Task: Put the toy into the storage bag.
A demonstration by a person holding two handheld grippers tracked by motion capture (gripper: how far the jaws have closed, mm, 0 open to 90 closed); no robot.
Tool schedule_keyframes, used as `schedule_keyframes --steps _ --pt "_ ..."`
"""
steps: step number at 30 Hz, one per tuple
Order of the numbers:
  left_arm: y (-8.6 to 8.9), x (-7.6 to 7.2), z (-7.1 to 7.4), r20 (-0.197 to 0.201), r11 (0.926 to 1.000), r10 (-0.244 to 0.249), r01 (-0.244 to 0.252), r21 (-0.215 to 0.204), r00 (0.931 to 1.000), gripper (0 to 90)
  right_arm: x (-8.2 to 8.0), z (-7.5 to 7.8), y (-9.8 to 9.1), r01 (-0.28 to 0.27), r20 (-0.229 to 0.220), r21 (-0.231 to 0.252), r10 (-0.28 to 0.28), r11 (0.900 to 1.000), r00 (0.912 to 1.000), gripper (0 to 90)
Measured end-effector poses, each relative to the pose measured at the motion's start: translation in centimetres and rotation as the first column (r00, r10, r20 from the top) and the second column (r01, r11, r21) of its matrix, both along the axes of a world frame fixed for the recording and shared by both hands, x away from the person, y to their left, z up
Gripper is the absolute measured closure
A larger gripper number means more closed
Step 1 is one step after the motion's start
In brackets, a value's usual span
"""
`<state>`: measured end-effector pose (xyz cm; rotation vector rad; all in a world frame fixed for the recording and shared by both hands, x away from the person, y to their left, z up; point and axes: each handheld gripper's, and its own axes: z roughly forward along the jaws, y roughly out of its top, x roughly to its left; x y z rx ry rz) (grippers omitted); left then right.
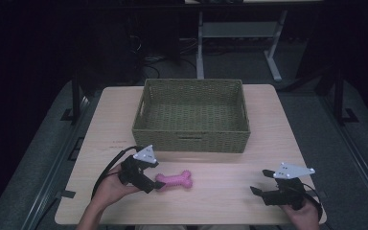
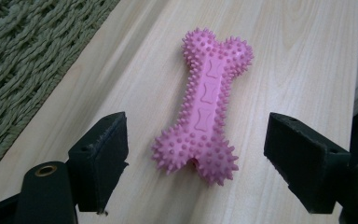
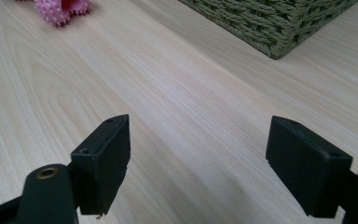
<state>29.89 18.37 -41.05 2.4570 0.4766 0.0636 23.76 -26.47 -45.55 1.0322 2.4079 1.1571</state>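
A dark room lies behind a pale wooden table point(image 1: 268, 120). A green woven basket point(image 1: 191, 136) sits at the far middle of the table, and nothing is in it. A pink toy bone point(image 1: 175, 179) lies flat on the wood, near the front wall of the basket and a bit left of its middle.

The left gripper point(image 1: 154, 184) is just left of the bone, held in a hand point(image 1: 109, 188). From above you cannot tell how close its jaws are to the bone. The left gripper view shows it well: the jaws stand wide apart, the near knobby end of the bone point(image 2: 205, 107) lies between them, and neither pad touches it. That view also shows little spikes all over the bone.

The right gripper point(image 1: 260, 181) is well right of the bone, near the front right edge of the table. The right gripper view shows its jaws wide apart with bare wood between them, one end of the bone point(image 3: 63, 9) far off, and a corner of the basket point(image 3: 279, 28).

There is open wood between the bone and the right gripper, and a bare strip between the bone and the basket.
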Motion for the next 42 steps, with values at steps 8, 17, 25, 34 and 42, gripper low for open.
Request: schedule_keyframes --steps 8,17,25,34,42 --pt "-1.2 0.2 -0.1 -0.007 0.9987 -0.032 0.033 0.039 0.9995 21.7 0.0 0.1 -0.3 0.002 0.007 0.002 -0.002 1.0 1.0 21.4" --pt "-2.3 0.6 -0.2 -0.021 0.9957 -0.063 0.064 0.068 0.9978 22.9 -0.1 0.2 -0.3 0.004 0.005 0.007 -0.004 1.0 1.0 21.4" --pt "-3.2 0.8 -1.1 -0.035 0.9906 -0.079 0.082 0.109 0.9963 23.0 -0.1 0.2 -0.3 -0.001 0.008 0.013 0.001 0.9999 1.0 21.4" --pt "-4.1 0.9 -1.8 -0.037 0.9841 -0.092 0.097 0.149 0.995 25.0 -0.2 0.3 -0.3 -0.001 0.009 0.008 0.001 1.0 1.0 21.4" --pt "-5.0 1.1 -2.5 -0.042 0.9774 -0.106 0.112 0.179 0.9934 30.5 -0.2 0.3 -0.3 -0.004 0.01 0.012 0.004 0.9999 0.9999 21.4"
